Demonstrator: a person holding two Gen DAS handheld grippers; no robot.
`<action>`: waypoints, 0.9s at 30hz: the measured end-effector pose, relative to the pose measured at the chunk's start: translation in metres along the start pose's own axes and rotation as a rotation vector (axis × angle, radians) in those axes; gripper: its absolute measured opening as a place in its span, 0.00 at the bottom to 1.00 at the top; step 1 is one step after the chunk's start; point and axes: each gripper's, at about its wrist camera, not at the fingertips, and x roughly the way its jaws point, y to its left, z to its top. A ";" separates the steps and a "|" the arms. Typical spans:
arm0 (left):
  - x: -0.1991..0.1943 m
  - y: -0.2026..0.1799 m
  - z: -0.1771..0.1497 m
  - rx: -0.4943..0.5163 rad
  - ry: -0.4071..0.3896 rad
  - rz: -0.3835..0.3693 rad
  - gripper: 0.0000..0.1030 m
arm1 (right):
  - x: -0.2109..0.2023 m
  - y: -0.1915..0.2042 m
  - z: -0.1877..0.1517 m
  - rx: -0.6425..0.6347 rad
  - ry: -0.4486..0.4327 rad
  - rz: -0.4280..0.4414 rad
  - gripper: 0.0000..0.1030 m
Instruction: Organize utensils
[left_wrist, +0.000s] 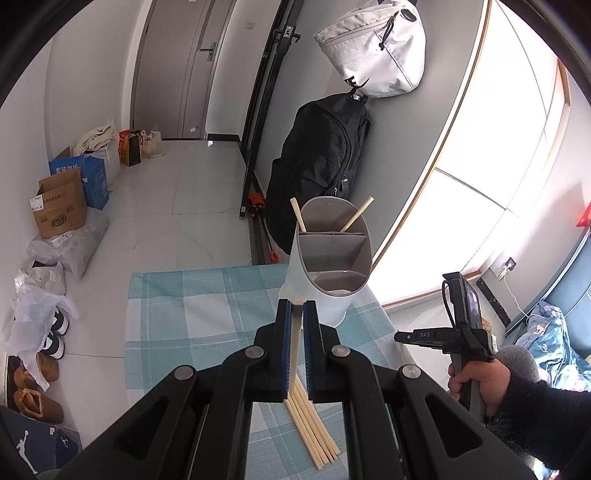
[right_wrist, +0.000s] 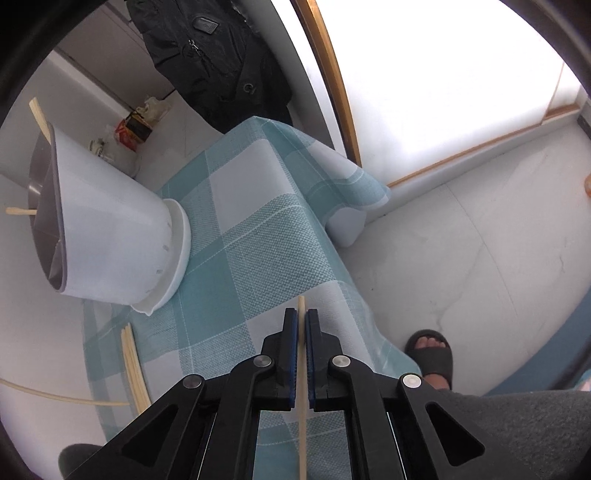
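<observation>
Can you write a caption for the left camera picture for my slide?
Left gripper pinches one chopstick before the white utensil holder, spare chopsticks waiting on the checked cloth.

Bright daylight, window (left_wrist: 491, 177) blown out; strong fisheye bending, dark vignetted corners.

A utensil holder (left_wrist: 332, 258) stood on the table's cloth (left_wrist: 192, 314) with two chopsticks (left_wrist: 297, 216) inside, loose chopsticks (left_wrist: 314, 424) lying nearer the camera
</observation>
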 end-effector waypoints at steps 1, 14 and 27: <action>0.000 0.000 0.000 0.001 0.000 0.002 0.02 | -0.004 0.000 0.000 0.006 -0.013 0.032 0.03; -0.005 -0.024 0.024 0.047 -0.017 -0.009 0.02 | -0.119 0.065 -0.005 -0.187 -0.381 0.304 0.03; -0.024 -0.067 0.087 0.146 -0.082 0.006 0.02 | -0.207 0.146 0.045 -0.367 -0.673 0.452 0.03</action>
